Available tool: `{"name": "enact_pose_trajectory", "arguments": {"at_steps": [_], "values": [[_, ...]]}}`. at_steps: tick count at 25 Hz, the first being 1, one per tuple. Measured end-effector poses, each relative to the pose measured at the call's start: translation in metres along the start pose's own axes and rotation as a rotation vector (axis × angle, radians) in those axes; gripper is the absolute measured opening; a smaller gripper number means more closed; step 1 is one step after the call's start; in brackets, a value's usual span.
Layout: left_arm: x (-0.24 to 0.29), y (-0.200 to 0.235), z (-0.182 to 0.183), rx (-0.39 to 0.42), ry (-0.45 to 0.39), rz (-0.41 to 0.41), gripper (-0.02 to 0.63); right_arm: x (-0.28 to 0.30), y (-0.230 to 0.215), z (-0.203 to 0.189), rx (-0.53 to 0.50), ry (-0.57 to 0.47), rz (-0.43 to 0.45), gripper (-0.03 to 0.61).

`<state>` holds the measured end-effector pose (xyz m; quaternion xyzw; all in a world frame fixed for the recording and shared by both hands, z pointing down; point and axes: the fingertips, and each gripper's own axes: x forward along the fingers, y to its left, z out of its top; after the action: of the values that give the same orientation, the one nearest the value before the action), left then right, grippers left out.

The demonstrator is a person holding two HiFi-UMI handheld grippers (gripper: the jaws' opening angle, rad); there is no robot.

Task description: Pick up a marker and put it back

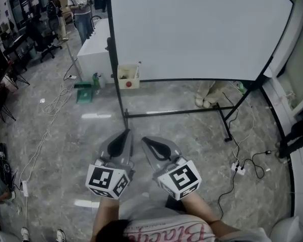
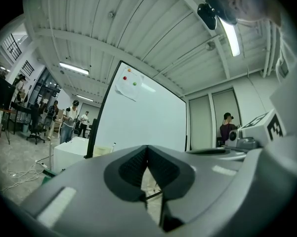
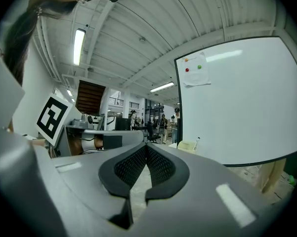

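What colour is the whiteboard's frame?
Black. The whiteboard frame shows best in the head view.

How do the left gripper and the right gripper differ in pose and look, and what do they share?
The left gripper angles up and right in the head view; the right gripper angles up and left, so their tips converge. The left gripper's cube shows a different black-and-white pattern from the right gripper's cube. Both have jaws shut on nothing and face the whiteboard.
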<state>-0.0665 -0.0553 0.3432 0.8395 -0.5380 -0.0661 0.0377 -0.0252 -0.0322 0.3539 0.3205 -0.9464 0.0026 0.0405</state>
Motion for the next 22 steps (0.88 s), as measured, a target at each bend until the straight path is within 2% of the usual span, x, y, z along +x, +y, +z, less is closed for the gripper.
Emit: {"name": "enact_pose_trajectory", "arguments": {"at_steps": [10,17,22], "values": [[0.055,0.036,-0.015,-0.015,0.025,-0.003,0.0,0.049,-0.057,-0.012,0.032,0.013,-0.031,0.002],[0.113,0.075,-0.011,-0.011,0.017,0.008,0.0,0.101,-0.115,-0.009,0.047,0.008,-0.051,0.002],[0.155,0.104,-0.006,-0.013,0.005,0.031,0.0,0.139,-0.153,-0.004,0.038,0.015,-0.031,0.002]]}}
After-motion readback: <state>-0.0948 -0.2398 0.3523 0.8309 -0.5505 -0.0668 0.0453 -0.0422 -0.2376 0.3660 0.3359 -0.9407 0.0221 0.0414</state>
